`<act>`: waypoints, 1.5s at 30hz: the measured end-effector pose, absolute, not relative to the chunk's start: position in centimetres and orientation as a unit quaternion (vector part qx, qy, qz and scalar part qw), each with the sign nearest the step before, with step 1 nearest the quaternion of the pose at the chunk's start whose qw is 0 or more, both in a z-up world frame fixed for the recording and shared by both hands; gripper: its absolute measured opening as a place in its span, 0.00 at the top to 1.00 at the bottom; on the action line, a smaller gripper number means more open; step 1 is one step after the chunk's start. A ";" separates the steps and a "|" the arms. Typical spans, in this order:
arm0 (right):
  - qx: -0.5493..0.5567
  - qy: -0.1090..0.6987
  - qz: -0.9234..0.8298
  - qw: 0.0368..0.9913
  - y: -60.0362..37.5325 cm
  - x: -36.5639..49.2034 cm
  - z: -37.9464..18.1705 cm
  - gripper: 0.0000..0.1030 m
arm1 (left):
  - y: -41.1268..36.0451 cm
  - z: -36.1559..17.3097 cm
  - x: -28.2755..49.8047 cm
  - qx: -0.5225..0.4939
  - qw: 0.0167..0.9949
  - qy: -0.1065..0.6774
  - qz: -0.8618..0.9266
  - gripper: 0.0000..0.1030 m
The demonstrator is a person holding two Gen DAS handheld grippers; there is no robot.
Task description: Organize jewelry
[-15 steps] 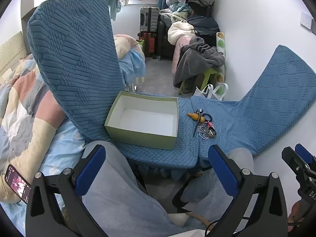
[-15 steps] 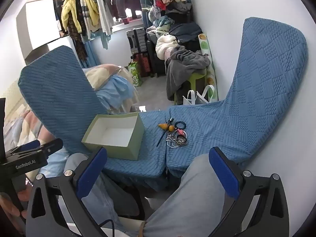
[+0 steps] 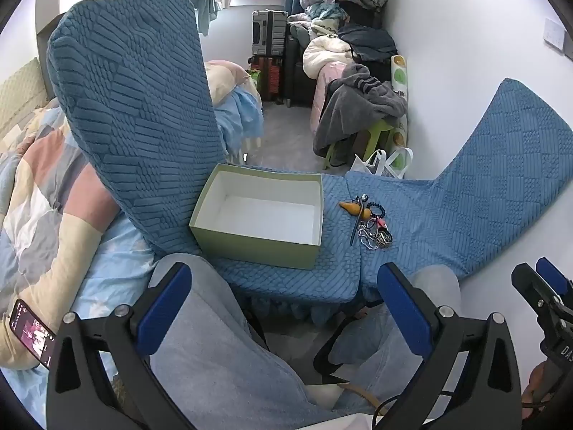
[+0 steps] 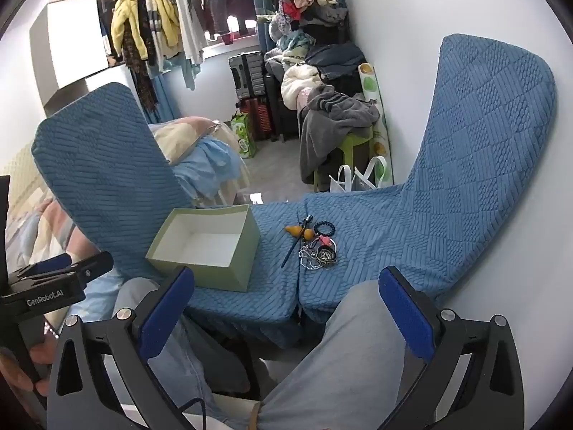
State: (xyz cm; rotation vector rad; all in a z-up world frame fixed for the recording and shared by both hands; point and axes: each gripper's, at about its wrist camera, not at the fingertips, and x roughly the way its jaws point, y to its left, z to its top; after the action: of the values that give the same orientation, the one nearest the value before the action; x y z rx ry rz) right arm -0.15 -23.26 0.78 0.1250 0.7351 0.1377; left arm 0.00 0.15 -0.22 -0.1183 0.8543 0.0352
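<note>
An open pale green box [image 3: 258,240] with a white, empty inside stands on a blue quilted chair seat [image 3: 336,265]; it also shows in the right wrist view [image 4: 229,268]. Right of it lies a small pile of jewelry [image 3: 372,224]: an orange piece, a dark bead bracelet, a dark stick, silver chains and a patterned ring. The pile shows in the right wrist view [image 4: 317,247] too. My left gripper [image 3: 284,308] is open and empty, held low over my knees, short of the seat. My right gripper [image 4: 284,304] is open and empty, also well short of the jewelry.
Two blue chair backs rise at left [image 3: 136,107] and right [image 3: 501,165]. A bed with a patchwork quilt [image 3: 39,193] and a phone [image 3: 32,333] lies at left. Clothes piles, suitcases and a green stool [image 3: 358,114] fill the far floor. A white wall runs along the right.
Both views sit almost as before; the box and jewelry appear very slightly nearer. Nothing was taken hold of or let go.
</note>
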 end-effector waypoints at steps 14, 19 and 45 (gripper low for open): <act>0.052 0.347 0.043 0.936 -22.9 -1.0 1.7 0.00 | -0.1 0.0 -0.4 -0.052 0.910 0.410 0.014 0.00; 0.055 0.347 0.041 0.935 -23.1 -1.3 1.7 0.00 | -0.7 0.2 -0.4 -0.048 0.910 0.411 0.009 0.00; 0.052 0.351 0.061 0.933 -23.4 -1.0 -0.6 0.00 | -0.7 -0.7 0.0 -0.047 0.916 0.399 0.018 0.00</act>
State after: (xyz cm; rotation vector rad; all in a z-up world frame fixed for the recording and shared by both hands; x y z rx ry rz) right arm -1.01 -23.38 -0.64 0.1068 0.7190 0.1245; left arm 0.04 -0.65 -0.68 -0.0969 0.8202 0.0377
